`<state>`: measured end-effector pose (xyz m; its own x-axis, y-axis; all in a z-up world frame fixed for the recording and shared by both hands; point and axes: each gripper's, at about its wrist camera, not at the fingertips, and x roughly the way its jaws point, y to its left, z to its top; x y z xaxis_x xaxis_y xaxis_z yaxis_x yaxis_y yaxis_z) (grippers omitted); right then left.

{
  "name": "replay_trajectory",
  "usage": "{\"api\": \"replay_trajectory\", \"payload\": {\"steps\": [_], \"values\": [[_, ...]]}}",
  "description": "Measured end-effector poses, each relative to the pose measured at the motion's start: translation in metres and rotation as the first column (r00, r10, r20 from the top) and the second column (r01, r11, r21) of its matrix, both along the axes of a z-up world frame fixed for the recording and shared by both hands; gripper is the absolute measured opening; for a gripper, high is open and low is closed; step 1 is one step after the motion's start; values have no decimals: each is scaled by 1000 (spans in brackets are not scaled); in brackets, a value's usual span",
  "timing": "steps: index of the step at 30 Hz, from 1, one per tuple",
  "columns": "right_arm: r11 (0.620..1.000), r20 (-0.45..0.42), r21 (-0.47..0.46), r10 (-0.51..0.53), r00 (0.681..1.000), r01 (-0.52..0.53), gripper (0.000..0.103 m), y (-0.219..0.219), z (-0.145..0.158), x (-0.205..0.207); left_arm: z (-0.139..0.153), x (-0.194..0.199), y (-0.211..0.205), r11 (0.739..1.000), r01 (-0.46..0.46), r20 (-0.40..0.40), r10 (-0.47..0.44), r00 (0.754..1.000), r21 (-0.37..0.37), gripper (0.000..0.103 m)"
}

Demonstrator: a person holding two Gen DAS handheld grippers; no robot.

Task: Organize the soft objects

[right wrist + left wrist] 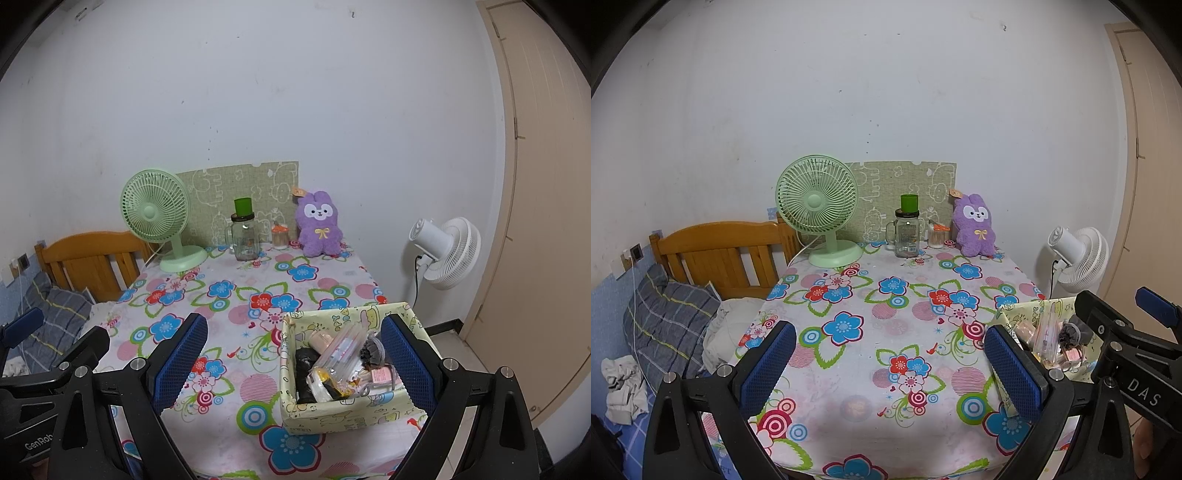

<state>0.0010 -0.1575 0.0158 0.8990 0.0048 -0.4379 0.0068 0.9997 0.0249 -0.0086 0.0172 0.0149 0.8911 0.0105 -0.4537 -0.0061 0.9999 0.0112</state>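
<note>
A purple plush rabbit (975,230) sits upright at the far right of the table, against the wall; it also shows in the right wrist view (320,224). A pale yellow fabric box (343,410) full of small items stands at the table's near right; it shows in the left wrist view (1030,314) too. My left gripper (890,363) is open and empty above the table's near edge. My right gripper (295,363) is open and empty, its right finger by the box.
A floral cloth covers the table (886,295). A green desk fan (822,210), a glass jar with a green cup (907,232) and a toothpick holder (938,236) stand at the back. A wooden bed with a plaid pillow (665,321) lies left. A white fan (443,247) stands right.
</note>
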Motion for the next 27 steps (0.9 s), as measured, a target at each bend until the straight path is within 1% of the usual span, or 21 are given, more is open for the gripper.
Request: {"api": "replay_trajectory", "payload": {"steps": [27], "values": [[1000,-1,1,2,1000,-2,96,1,1,0,-1,0,1,1000,-2,-1,2,1000,-2,103]]}}
